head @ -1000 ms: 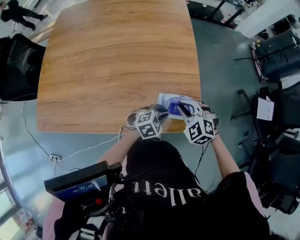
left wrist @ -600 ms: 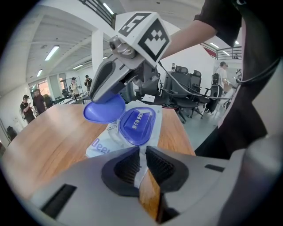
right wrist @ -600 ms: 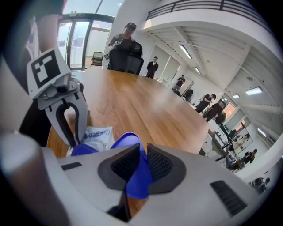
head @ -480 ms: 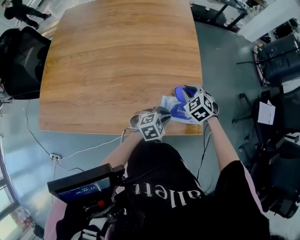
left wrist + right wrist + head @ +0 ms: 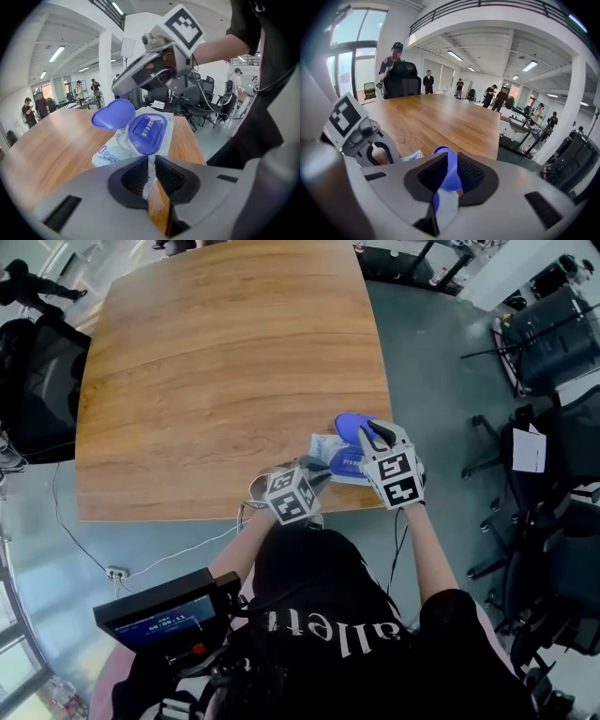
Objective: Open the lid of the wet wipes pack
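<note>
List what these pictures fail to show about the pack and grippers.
Left gripper view: the left gripper, shut on the wet wipes pack, covers its near edge and cuts its printed name short.
Right gripper view: the right gripper, shut on the lid, hides nearly all the pack.
Head view: the jaws' grip and the pack's print are too small to make out.
</note>
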Motion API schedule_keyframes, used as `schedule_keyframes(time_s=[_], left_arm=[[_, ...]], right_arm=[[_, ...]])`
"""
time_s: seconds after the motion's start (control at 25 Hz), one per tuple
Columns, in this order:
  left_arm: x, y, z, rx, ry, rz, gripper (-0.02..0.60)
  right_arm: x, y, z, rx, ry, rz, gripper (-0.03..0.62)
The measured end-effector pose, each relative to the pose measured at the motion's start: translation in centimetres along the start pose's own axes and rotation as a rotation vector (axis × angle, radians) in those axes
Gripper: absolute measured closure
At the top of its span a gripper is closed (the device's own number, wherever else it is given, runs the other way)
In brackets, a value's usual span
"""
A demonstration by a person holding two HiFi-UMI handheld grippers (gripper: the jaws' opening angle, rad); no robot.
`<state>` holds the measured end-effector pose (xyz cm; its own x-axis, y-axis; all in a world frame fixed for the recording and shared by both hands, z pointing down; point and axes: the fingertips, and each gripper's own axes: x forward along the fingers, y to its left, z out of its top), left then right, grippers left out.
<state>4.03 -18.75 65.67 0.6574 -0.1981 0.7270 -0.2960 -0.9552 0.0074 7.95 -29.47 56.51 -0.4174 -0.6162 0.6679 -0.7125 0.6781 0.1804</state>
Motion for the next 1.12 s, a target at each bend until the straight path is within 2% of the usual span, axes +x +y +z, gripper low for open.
schedule_keyframes(time_s=[0.12,0.28,0.56,0.72,0.88,1.12], left_arm=[[-0.3,0.1,-0.1,-0.043,-0.009,0.007,0.535],[-1.6,-0.6,0.5,-0.146,-0.050,0.076,0.535],[-5.7,-3.5,4.3,-0.152,-0.161,0.175,0.552],[-8.7,-5.3,6.3,-0.282,-0.278,0.233,0.552],[-11.8,-7.5,7.7,-0.408,-0.352,0.254,0.552],[-14.7,-9.3,6.2,-0.428,-0.379,0.286,0.552]], right_arm=[[-2.6,1.4,-1.3,0.095,-0.018,-0.012,0.544],[-6.3,4.3,-3.7,0.161,-0.030,-0.012,0.545],[-10.4,7.6,-5.4,0.285,-0.103,0.001,0.545],[-11.8,9.0,-6.2,0.334,-0.116,0.020,0.545],[-12.8,10.5,-7.1,0.336,-0.118,0.048,0.545],[-13.9,12.4,-6.5,0.392,-0.161,0.044,0.545]])
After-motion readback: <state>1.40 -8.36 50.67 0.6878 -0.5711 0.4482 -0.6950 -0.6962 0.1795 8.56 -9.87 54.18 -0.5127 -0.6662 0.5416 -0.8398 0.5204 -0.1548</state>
